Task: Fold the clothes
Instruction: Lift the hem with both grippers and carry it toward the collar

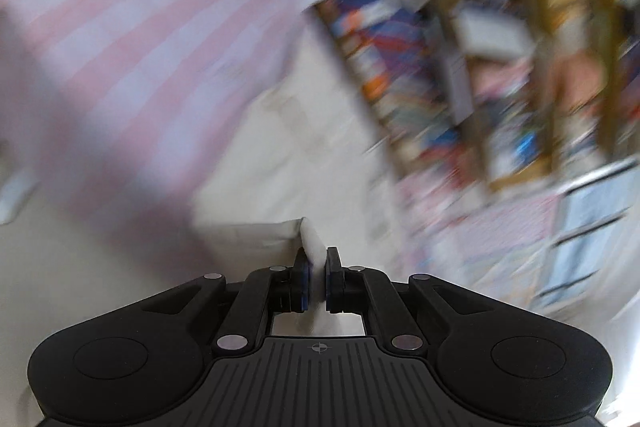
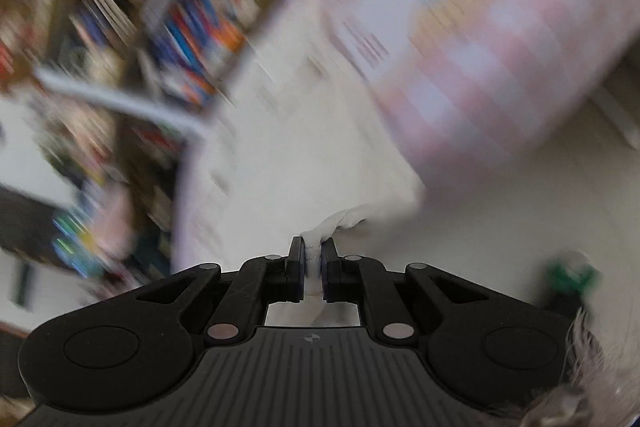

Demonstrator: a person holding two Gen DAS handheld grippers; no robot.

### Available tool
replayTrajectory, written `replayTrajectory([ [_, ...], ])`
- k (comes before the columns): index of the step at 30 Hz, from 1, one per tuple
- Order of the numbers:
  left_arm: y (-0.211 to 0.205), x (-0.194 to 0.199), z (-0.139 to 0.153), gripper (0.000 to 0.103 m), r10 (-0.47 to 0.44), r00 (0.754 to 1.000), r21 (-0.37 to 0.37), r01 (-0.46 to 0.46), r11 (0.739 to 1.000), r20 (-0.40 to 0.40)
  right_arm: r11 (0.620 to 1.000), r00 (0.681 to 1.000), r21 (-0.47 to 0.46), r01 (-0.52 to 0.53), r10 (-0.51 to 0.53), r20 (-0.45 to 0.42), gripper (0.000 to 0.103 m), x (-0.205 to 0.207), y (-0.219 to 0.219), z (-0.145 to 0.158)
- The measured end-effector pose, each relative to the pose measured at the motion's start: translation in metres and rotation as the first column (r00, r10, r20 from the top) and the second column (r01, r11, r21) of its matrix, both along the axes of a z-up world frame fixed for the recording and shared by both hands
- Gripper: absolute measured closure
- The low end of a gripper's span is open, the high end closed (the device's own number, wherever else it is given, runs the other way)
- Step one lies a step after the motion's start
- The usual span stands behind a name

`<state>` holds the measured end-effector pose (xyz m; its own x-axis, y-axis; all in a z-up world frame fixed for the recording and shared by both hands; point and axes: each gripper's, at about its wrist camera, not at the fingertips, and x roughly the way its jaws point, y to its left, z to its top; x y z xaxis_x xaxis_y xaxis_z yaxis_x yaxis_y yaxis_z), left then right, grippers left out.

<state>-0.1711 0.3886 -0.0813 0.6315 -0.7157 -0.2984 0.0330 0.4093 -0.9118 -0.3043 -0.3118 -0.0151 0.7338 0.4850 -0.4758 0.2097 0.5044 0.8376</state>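
Blur hides all beyond each tool (image 1: 316,281) (image 2: 313,273) pinching white cloth (image 1: 256,237).

White garment (image 1: 256,239) — pale fabric, one folded edge pinched between the left gripper's (image 1: 316,277) pads, cloth trailing away leftward. In the right wrist view a bunched white edge (image 2: 340,221) is clamped in the right gripper (image 2: 314,267) — fabric trailing rightward. Heavy blur; garment type indeterminable.

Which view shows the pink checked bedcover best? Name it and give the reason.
The left wrist view: the bedcover fills its upper left as broad pink and white stripes, though blurred. In the right wrist view the bedcover sits at the upper right, also blurred, its checks fainter and cut by the frame edge.
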Motion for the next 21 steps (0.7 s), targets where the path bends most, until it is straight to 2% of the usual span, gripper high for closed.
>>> replayTrajectory([
  [2,-0.001,0.016,0.009,0.098,0.063,0.996,-0.110,-0.056,0.992,0.065,0.997,0.995,0.056,0.053,-0.058,0.086,0.096,0.018,-0.003,0.012],
  [4,-0.005,0.035,0.015,0.098,0.133,0.986,-0.214,-0.110,0.971,0.096,0.989,0.981,0.113,0.095,-0.112,0.159,0.096,0.038,-0.003,0.024],
  [6,-0.012,0.053,0.019,0.098,0.176,0.980,-0.262,-0.146,0.954,0.097,0.981,0.965,0.157,0.115,-0.147,0.215,0.096,0.062,-0.002,0.034],
  [9,-0.024,0.082,0.024,0.098,0.216,0.973,-0.263,-0.190,0.946,0.075,0.970,0.945,0.201,0.135,-0.187,0.267,0.096,0.094,-0.007,0.043],
  [12,-0.035,0.107,0.027,0.098,0.245,0.968,-0.275,-0.221,0.936,0.056,0.956,0.938,0.255,0.148,-0.217,0.270,0.096,0.128,-0.018,0.044],
  [18,-0.051,0.150,0.041,0.098,0.294,0.954,-0.240,-0.273,0.931,0.056,0.943,0.946,0.297,0.149,-0.224,0.235,0.096,0.195,-0.043,0.031],
  [21,-0.063,0.165,0.041,0.098,0.345,0.938,-0.215,-0.332,0.918,0.026,0.938,0.950,0.318,0.139,-0.217,0.225,0.096,0.222,-0.054,0.022],
])
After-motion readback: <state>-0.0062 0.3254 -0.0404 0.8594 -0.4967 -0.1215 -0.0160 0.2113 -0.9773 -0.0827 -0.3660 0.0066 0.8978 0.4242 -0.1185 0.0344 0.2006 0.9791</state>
